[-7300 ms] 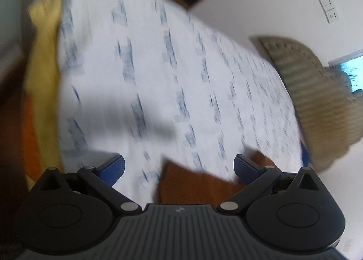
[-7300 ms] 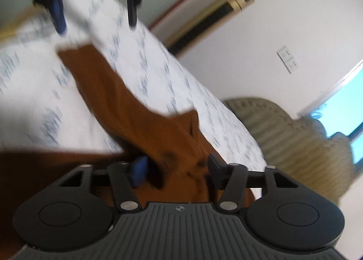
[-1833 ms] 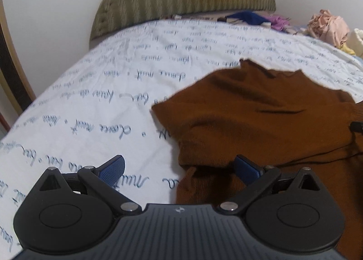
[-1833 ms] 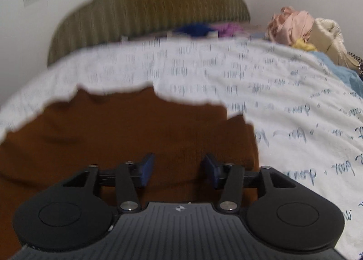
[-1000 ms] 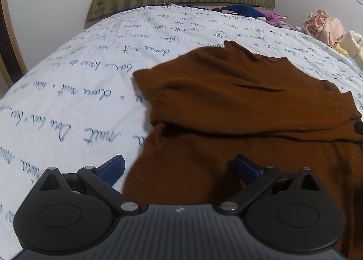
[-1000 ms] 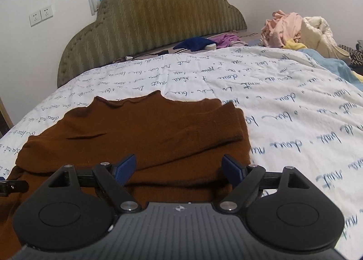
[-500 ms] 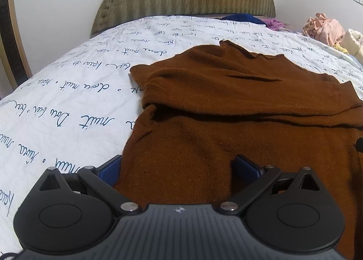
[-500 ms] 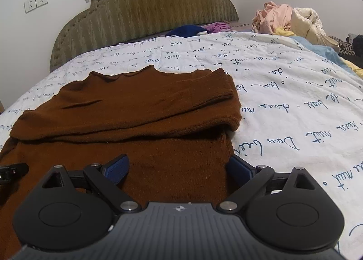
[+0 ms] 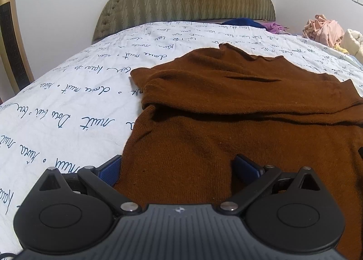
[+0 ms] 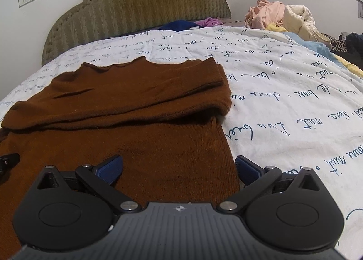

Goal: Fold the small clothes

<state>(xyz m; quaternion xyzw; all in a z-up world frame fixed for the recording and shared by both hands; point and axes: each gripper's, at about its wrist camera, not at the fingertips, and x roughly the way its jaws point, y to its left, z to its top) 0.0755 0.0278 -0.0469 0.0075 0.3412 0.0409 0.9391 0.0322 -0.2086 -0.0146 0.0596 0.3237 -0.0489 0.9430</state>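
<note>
brown sweater (image 9: pixel 238 110) spread flat on the script-printed bedsheet (image 9: pixel 74 105), sleeves folded across the chest. left gripper (image 9: pixel 178 167) wide open astride its left hem edge; right gripper (image 10: pixel 179 167) wide open astride the right hem edge. olive headboard (image 10: pixel 140 3) beyond.
</note>
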